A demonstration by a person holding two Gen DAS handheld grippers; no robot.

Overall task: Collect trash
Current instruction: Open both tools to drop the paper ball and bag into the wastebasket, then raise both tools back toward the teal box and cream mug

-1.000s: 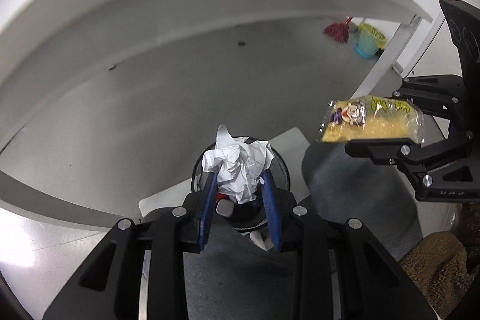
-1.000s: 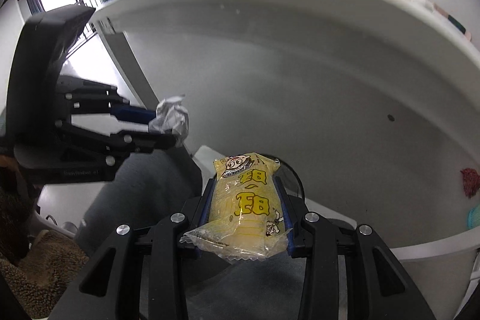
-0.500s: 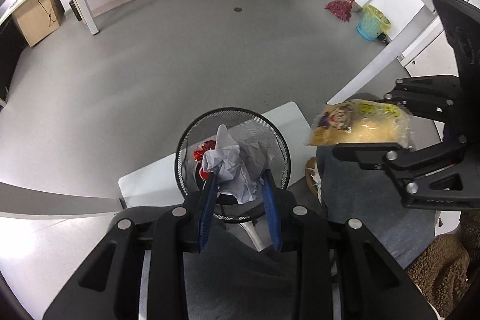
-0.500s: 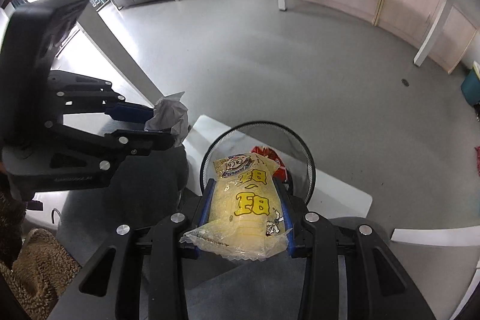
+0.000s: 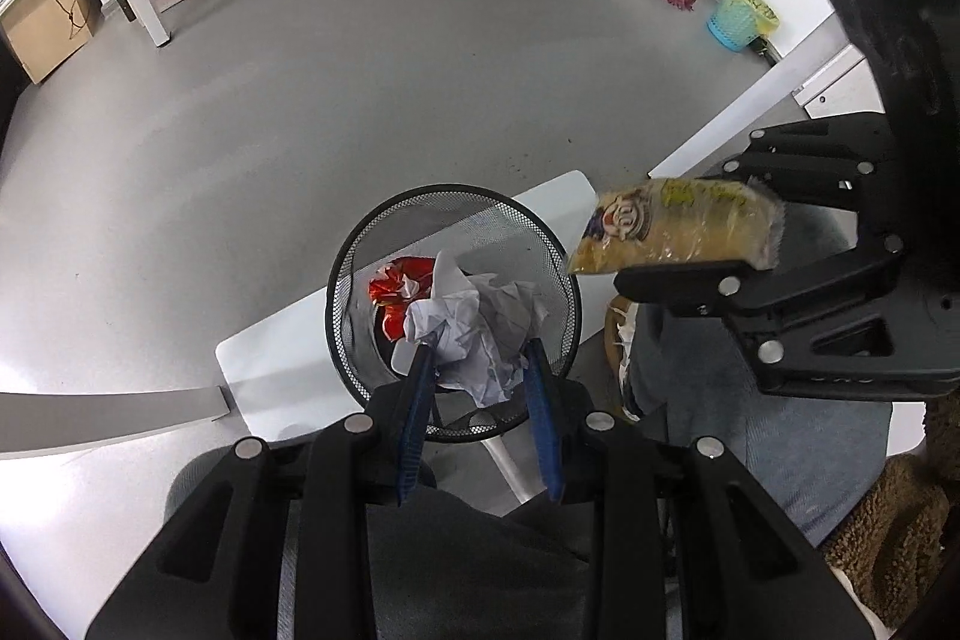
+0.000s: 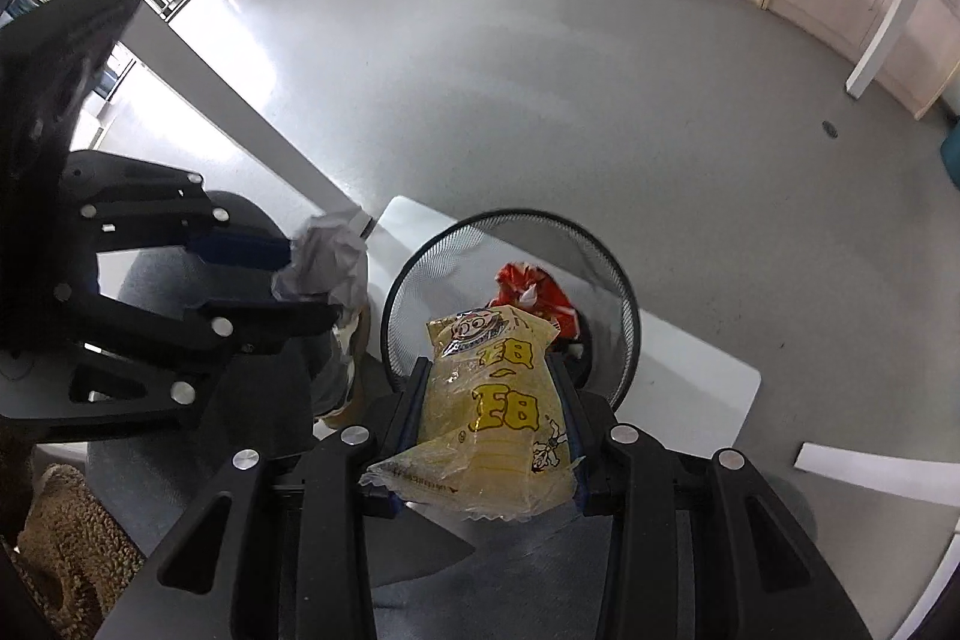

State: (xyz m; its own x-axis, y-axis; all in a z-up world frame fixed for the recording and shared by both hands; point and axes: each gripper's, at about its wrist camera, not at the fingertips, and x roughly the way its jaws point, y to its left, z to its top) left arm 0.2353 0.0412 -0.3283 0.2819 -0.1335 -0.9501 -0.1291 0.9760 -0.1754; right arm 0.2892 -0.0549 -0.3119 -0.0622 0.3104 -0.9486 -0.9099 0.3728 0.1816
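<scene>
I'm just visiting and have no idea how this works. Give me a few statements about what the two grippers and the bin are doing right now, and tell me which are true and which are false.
1. The left gripper holds a crumpled paper ball. True.
2. The right gripper is empty. False: it is clamped on a yellow snack bag.
3. The wire bin already has a red wrapper inside. True.
4. The paper ball is lying at the bottom of the bin. False: it is held between the fingers above the bin.
5. The bin is solid blue plastic. False: it is black wire mesh.
</scene>
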